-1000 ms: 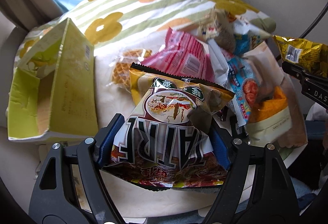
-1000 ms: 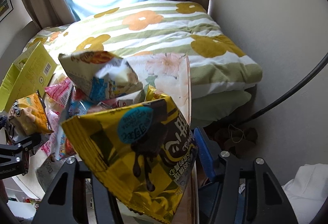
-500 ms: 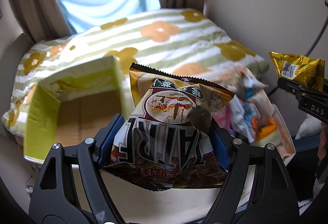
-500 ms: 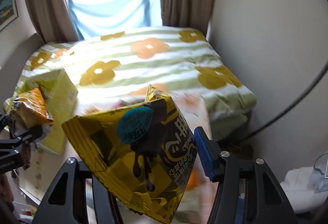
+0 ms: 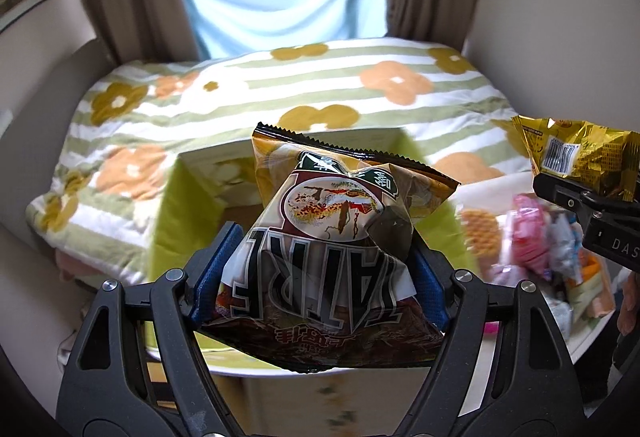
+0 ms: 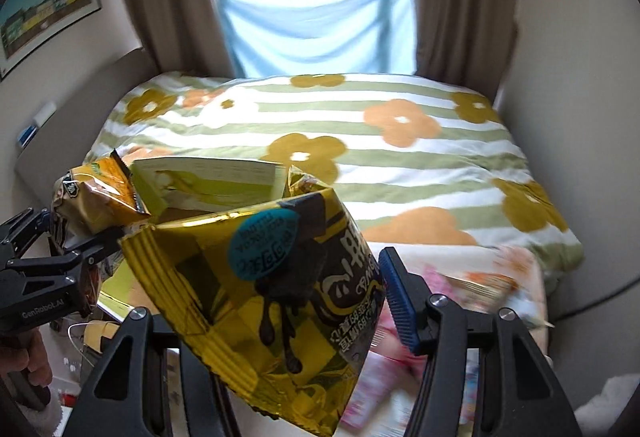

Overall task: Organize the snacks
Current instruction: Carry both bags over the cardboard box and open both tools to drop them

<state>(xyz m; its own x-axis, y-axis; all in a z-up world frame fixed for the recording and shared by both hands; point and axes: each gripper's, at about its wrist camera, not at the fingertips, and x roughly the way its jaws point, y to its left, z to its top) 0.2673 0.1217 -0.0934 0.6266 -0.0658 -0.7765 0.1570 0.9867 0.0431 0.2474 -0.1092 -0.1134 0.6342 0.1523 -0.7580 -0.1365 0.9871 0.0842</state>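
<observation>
Room: we face a flowered bed under a curtained window.
Left hand-held gripper: we pinch a brown snack bag above the green box.
Right hand-held gripper: we pinch a gold snack bag.
Progress: neither bag boxed yet; loose snacks remain on the surface.

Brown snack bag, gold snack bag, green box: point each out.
brown snack bag [image 5: 332, 237]: left wrist view, printed front.
gold snack bag [image 6: 260, 301]: right wrist view, front panel.
green box [image 5: 180, 213]: left wrist view, inner left wall.

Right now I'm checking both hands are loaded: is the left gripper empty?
No, the left gripper has its blue-padded jaws closed on a brown snack bag above the open green box.
</observation>
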